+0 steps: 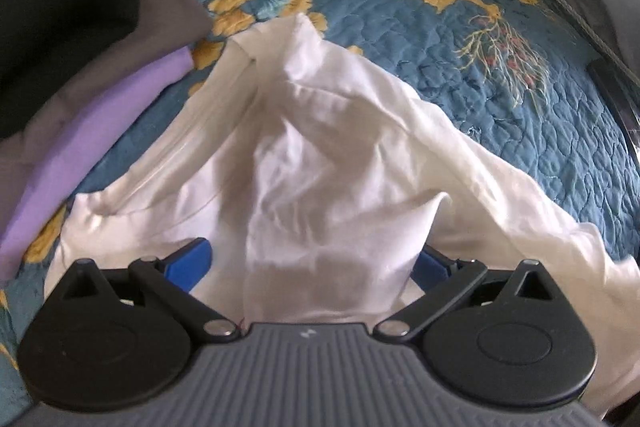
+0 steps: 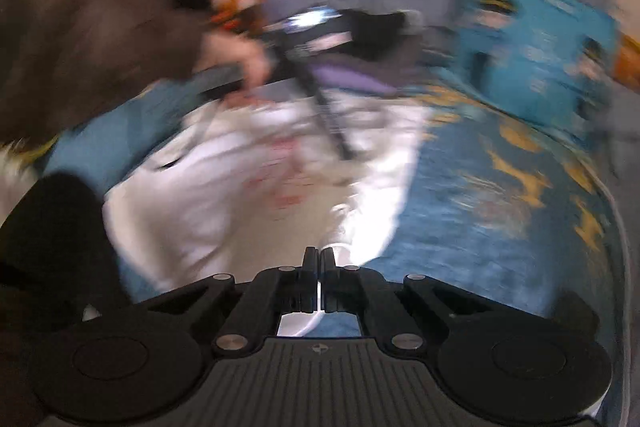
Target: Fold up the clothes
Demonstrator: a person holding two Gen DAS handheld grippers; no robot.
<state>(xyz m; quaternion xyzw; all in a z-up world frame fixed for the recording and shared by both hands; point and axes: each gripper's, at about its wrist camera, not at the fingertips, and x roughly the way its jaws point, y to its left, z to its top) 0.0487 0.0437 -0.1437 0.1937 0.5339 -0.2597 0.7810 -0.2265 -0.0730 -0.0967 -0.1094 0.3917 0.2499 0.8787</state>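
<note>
On the bed: white garment [image 1: 320, 155] is lying crumpled on the quilt [image 1: 500, 75].
Left gripper [image 1: 316, 259]: fingers standing apart.
Right gripper [image 2: 319, 263]: fingers pinching together on white fabric.

The view is smeared by motion blur. The right hand-held gripper [image 2: 319, 267], black with its jaws pressed together, pinches an edge of the crumpled white cloth garment [image 2: 208, 187], which lies on the blue quilted bedspread with yellow figures [image 2: 500, 207]. Beyond, a hand [image 2: 236, 57] in a brown sleeve [image 2: 92, 43] grips a dark handle.
</note>
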